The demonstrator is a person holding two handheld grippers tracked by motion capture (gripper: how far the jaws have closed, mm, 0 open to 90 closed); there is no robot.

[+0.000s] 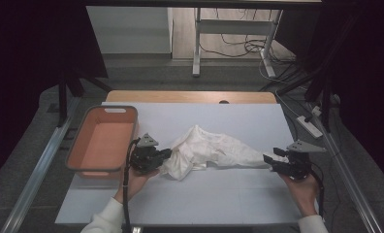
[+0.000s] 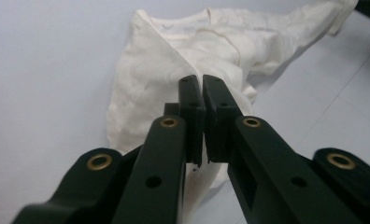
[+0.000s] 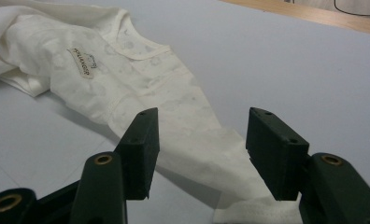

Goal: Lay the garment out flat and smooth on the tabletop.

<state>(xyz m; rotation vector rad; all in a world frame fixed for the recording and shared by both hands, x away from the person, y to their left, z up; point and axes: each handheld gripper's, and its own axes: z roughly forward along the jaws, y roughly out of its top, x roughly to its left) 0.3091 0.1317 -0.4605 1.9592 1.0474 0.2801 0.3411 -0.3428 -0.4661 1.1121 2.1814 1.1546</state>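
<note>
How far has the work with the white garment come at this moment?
Done: the left gripper is shut on one end of the white garment. In hand: the right gripper stands open around the other end, not yet pinching. Left: the garment is crumpled on the table; the orange basket holds nothing.

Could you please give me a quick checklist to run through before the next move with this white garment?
1. Left gripper shut on the white garment: ok, jaws pinch a fold.
2. Right gripper gripping the garment: not ok, jaws stand apart with the fabric's end lying between them.
3. Garment wholly on the white table sheet: ok.
4. Garment spread flat: not ok, bunched near the left gripper.
5. Orange basket free to receive it: ok, nothing seen inside.
6. Fabric snagged underneath: cannot tell.
</note>
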